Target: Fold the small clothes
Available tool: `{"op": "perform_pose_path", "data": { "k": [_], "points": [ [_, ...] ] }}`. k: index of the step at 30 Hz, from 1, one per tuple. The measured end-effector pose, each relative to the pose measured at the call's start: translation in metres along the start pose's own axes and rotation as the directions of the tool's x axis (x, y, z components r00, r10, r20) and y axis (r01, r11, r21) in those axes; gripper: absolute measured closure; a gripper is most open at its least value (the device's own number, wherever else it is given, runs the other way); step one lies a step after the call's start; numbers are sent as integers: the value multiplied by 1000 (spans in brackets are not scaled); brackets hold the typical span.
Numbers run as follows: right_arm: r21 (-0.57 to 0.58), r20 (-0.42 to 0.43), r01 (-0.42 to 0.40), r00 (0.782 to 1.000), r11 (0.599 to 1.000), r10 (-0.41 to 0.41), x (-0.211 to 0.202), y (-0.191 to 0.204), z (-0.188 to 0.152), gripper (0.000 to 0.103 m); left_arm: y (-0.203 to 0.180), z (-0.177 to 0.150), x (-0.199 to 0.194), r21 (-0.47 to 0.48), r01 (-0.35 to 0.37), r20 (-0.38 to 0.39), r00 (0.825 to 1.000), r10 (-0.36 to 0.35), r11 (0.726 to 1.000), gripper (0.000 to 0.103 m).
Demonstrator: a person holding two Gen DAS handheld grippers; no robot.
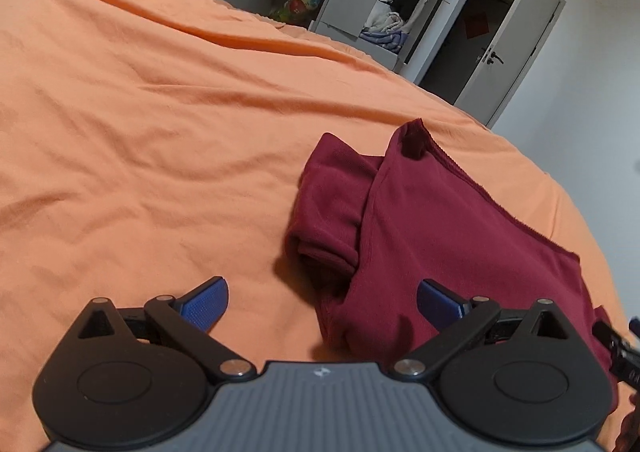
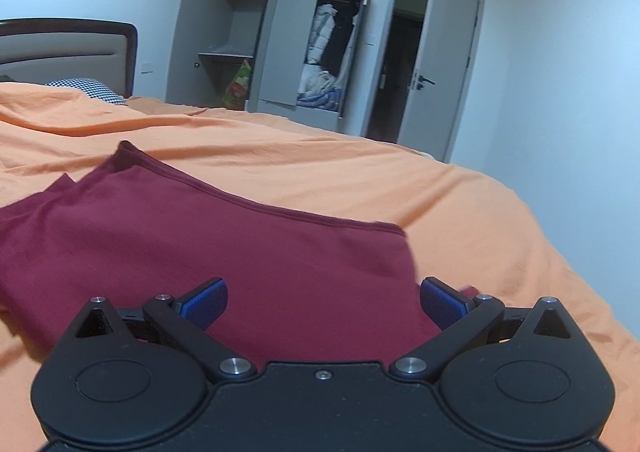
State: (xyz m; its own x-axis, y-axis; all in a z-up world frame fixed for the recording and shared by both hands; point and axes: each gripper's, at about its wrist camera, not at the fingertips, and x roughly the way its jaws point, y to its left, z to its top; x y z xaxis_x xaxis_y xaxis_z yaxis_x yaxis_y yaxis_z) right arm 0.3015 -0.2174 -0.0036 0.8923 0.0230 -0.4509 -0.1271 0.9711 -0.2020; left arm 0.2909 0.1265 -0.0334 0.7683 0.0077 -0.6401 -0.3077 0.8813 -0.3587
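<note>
Maroon knit garment (image 1: 420, 236), one item, lying partly folded on an orange bedsheet (image 1: 140, 132) near the bed's near edge. Long axis, in the left wrist view, runs from the near edge of the bed away toward the far side, slanting leftward as it recedes; a hemmed edge with visible stitching runs down its right side. Far corner stands up in a small peak rather than lying flat. One sleeve (image 1: 332, 208) is doubled back along the garment's left side, its cuff opening facing the near edge. In the right wrist view the same garment (image 2: 200, 244) spreads wide across the sheet (image 2: 360, 164), its hemmed edge running from a raised corner at upper left down to a corner at right; that right corner is blurred. Left gripper (image 1: 322, 302): blue-padded fingers spread wide, nothing between them, one pad over bare sheet and the other over the garment's near part; contact with the cloth cannot be told. Right gripper (image 2: 323, 302): fingers likewise spread wide, positioned over the garment's near edge, gripping nothing. Beyond the bed: padded headboard (image 2: 68, 48), checked pillow (image 2: 86, 89), grey wardrobe (image 2: 280, 32) with doors open and clothes inside, open room door (image 2: 448, 64).
</note>
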Motion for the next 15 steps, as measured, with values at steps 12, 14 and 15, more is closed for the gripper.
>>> {"op": "perform_pose_path", "data": {
  "k": [12, 14, 15],
  "points": [
    [-31, 9, -27, 1000, 999, 27, 22, 60, -8, 1, -9, -4, 4, -26, 16, -17, 1000, -17, 1000, 0],
    [-52, 12, -19, 1000, 998, 20, 25, 66, -11, 1, -10, -4, 5, -27, 13, -20, 1000, -14, 1000, 0],
    [-62, 13, -14, 1000, 998, 14, 26, 69, -13, 1, -10, -4, 6, -28, 13, -20, 1000, -13, 1000, 0]
  ]
}}
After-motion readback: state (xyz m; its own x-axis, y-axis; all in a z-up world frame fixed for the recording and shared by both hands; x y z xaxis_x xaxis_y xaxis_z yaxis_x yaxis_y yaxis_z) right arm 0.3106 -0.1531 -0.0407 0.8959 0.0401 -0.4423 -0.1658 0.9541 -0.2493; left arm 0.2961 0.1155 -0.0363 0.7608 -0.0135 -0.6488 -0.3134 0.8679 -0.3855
